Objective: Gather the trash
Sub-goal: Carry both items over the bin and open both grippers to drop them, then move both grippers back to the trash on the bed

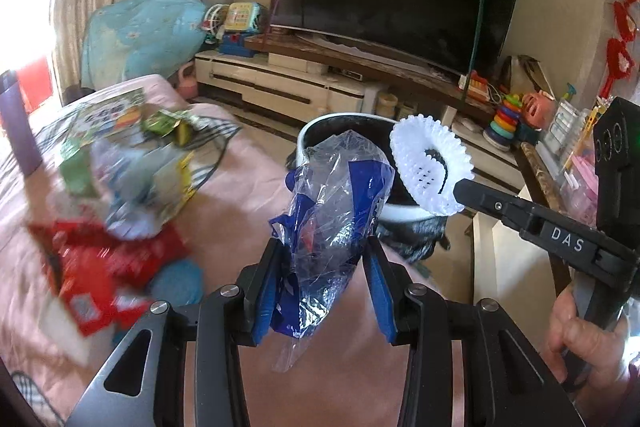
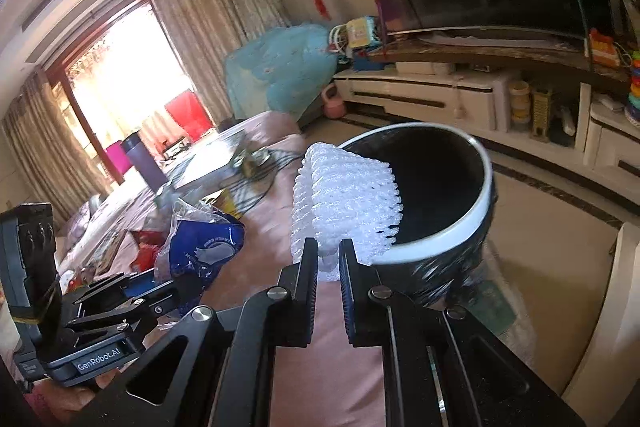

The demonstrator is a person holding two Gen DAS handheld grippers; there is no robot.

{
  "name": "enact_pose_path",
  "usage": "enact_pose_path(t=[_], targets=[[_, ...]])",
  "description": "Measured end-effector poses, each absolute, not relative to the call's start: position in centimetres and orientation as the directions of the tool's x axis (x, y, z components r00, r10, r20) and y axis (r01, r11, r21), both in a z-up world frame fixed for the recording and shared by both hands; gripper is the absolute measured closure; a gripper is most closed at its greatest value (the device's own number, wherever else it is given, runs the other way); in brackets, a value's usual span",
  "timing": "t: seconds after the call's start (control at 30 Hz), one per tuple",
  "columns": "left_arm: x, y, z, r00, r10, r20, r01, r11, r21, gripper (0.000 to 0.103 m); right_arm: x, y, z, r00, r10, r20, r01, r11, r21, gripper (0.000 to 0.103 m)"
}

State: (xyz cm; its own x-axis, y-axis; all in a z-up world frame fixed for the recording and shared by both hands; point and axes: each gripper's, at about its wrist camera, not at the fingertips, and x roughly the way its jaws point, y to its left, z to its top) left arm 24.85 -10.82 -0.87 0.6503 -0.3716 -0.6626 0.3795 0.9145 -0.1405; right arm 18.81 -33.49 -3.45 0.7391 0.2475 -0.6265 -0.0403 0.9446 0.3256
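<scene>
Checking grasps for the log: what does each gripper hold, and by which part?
Left gripper: crumpled blue-and-clear plastic bag, pinched across its middle. Right gripper: white foam net sleeve, gripped at its lower edge.

The bag [image 1: 332, 211] is clear with blue print. The foam net [image 2: 344, 199] is white. The bin [image 2: 476, 187] is black inside with a white rim. The cover [image 1: 240, 195] is pink; wrappers [image 1: 104, 267] on the left are red.

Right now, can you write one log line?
left gripper: holds plastic bag | right gripper: holds foam net | trash bin: ahead
</scene>
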Motion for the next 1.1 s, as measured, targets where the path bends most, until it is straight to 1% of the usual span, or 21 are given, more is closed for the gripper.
enact_pose_path(t=[0.2,0.6,0.67,0.77,0.8,0.87,0.9,0.93,0.97,1.0,1.03,1.07,1.1], targets=[[29.5,-13.6,-0.5,0.636,-0.381,-0.672,0.390,0.909,-0.146,0.063,20.3,-35.5,-3.3,0.745,0.218,-0.630,-0.012,0.949,0.315,0.092],[35.2,-19.0,-1.8,0.617,-0.381,-0.689,0.409,0.903,-0.133,0.061,23.1,-38.0,-3.9,0.727,0.211,-0.653,0.009,0.948,0.317,0.092],[35.7,-19.5,-2.2,0.612,-0.377,-0.695,0.410,0.903,-0.128,0.060,23.4,-38.1,-4.1,0.722,0.209,-0.660,0.008,0.950,0.311,0.091],[36.2,-19.8,-2.7,0.607,-0.368,-0.705,0.404,0.906,-0.125,0.053,23.8,-38.2,-4.5,0.712,0.200,-0.674,0.011,0.955,0.295,0.087],[36.2,-20.0,-2.7,0.606,-0.364,-0.707,0.400,0.908,-0.124,0.049,24.2,-38.4,-4.6,0.709,0.200,-0.676,0.011,0.956,0.295,0.086],[36.2,-19.8,-2.8,0.606,-0.363,-0.707,0.392,0.911,-0.131,0.043,24.5,-38.7,-4.9,0.706,0.196,-0.681,0.018,0.955,0.295,0.076],[36.2,-19.6,-2.8,0.609,-0.359,-0.707,0.383,0.914,-0.134,0.037,24.5,-38.8,-4.9,0.706,0.197,-0.680,0.021,0.954,0.298,0.074],[35.8,-19.4,-2.7,0.612,-0.359,-0.704,0.378,0.915,-0.138,0.034,24.3,-38.8,-4.9,0.708,0.199,-0.677,0.025,0.952,0.306,0.066],[35.5,-19.2,-2.7,0.616,-0.361,-0.700,0.375,0.916,-0.142,0.033,24.1,-38.9,-4.9,0.711,0.206,-0.672,0.025,0.948,0.317,0.058],[35.3,-18.9,-2.6,0.618,-0.363,-0.697,0.372,0.916,-0.148,0.031,24.0,-38.9,-4.8,0.714,0.208,-0.668,0.027,0.946,0.323,0.056],[34.9,-18.6,-2.6,0.619,-0.364,-0.696,0.368,0.917,-0.152,0.030,23.9,-39.0,-4.7,0.718,0.210,-0.663,0.028,0.944,0.329,0.049],[34.5,-18.3,-2.6,0.621,-0.363,-0.694,0.363,0.919,-0.155,0.029,23.7,-38.9,-4.6,0.723,0.214,-0.657,0.027,0.941,0.337,0.046],[34.1,-18.0,-2.6,0.624,-0.363,-0.692,0.359,0.920,-0.159,0.029,23.7,-39.0,-4.6,0.725,0.215,-0.655,0.028,0.940,0.340,0.045]])
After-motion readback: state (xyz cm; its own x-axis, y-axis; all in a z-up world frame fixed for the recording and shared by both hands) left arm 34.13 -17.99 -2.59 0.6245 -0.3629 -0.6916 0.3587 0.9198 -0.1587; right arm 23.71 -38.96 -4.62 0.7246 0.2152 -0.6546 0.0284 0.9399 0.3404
